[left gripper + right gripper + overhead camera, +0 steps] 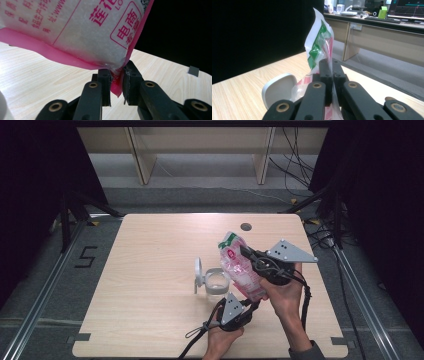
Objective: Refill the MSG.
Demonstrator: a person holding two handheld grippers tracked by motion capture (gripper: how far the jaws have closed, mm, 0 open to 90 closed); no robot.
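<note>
The pink-and-white bag [239, 266] hangs in the air above the right half of the tabletop [150, 270], held at both ends. Its long axis runs slantwise in the high view: the green-printed top end points up and away from you, and the pink bottom end points down towards you. The bag's lower body hangs just beside the clear jar [217, 283], on its right.

Your right gripper [331, 72] is clamped on the bag's upper part; in the right gripper view its jaws are pressed together on the thin film just under the green print. Your left gripper [116, 83] has its jaws closed on the pink sealed corner at the bottom of the bag, and white grains show through the film above them.

The jar stands upright on the tabletop with its white lid [198, 270] flipped open and standing on edge at its left side. Near the far edge of the tabletop there is a small round hole [245, 226].
</note>
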